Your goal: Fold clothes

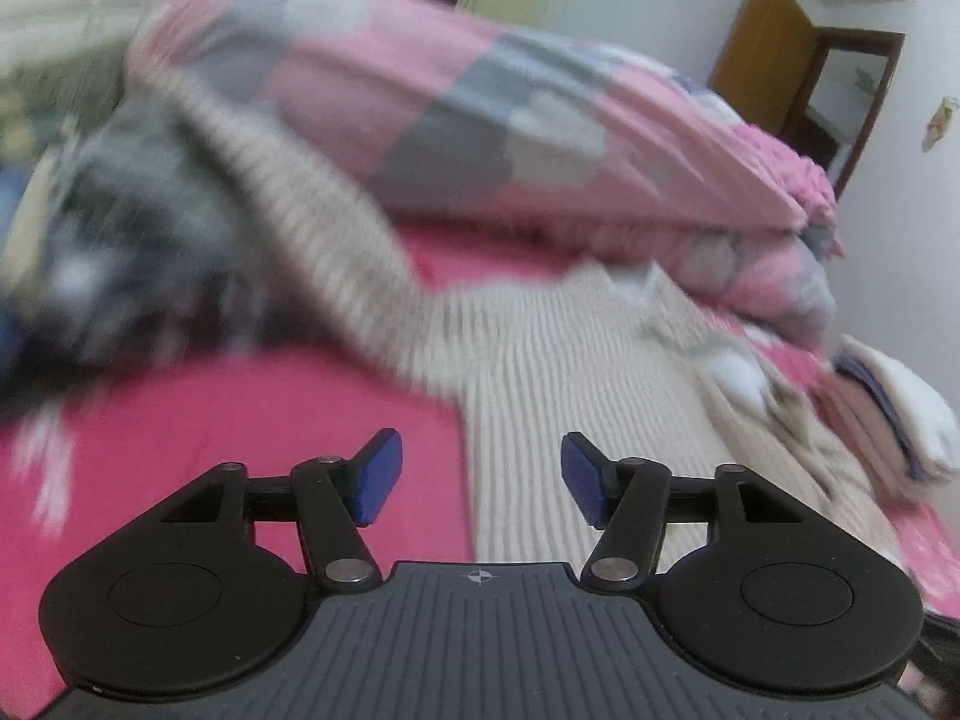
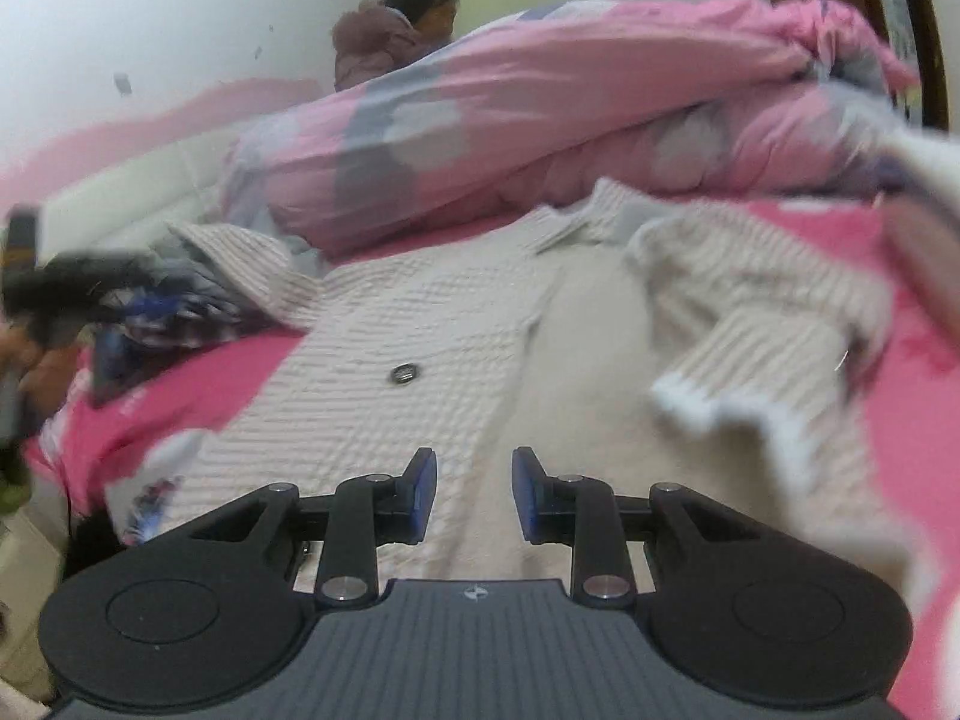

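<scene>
Right wrist view: a cream ribbed cardigan (image 2: 420, 336) lies spread front-up on the pink bedsheet (image 2: 912, 420), one dark button (image 2: 405, 373) showing on its left panel, its right sleeve (image 2: 762, 324) doubled across the body with the white cuff (image 2: 708, 408) pointing toward the camera. Beyond it a pink and grey quilt (image 2: 540, 120) is heaped along the far side; a pile of dark clothes (image 2: 126, 300) sits at the left, touching the other sleeve, and a person in a padded jacket (image 2: 384, 42) stands behind the quilt. Risk, as judged: the folded sleeve looks loose and could slide back open, or a careless grab could catch the sheet along with the knit. The right gripper (image 2: 474, 495) hovers low over the cardigan's front, tilted downward, jaws parted and empty. The left gripper (image 1: 480, 477), likewise tilted down over the cardigan's edge (image 1: 570, 396), stands wider apart, holding nothing.
</scene>
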A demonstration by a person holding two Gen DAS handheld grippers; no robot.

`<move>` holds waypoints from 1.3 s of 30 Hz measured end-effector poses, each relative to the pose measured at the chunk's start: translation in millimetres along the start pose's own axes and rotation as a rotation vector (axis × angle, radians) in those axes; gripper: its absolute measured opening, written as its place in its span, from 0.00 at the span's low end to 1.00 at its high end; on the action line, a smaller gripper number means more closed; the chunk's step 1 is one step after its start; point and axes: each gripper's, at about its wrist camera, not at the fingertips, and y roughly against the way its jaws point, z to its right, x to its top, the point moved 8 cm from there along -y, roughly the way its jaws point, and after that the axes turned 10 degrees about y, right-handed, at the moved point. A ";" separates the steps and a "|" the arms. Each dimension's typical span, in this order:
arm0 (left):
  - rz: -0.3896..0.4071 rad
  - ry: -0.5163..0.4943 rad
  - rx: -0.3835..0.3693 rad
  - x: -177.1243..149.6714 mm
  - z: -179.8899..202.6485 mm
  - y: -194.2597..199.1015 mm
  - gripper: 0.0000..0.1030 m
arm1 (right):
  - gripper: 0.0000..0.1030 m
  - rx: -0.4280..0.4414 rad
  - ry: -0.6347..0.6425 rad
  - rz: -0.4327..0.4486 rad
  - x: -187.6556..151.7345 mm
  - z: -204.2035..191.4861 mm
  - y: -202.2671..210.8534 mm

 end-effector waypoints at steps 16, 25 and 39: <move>-0.123 0.049 -0.057 -172.7 3.3 21.3 0.55 | 0.26 0.222 -0.812 0.027 -112.6 41.7 2.4; 0.115 -0.607 -0.058 -206.5 86.4 41.4 0.56 | 0.08 0.264 -0.949 0.059 -119.7 40.6 -22.8; 0.127 -0.775 -0.118 -229.2 128.8 -7.1 0.56 | 0.00 0.177 -0.909 0.124 -129.5 31.0 -2.3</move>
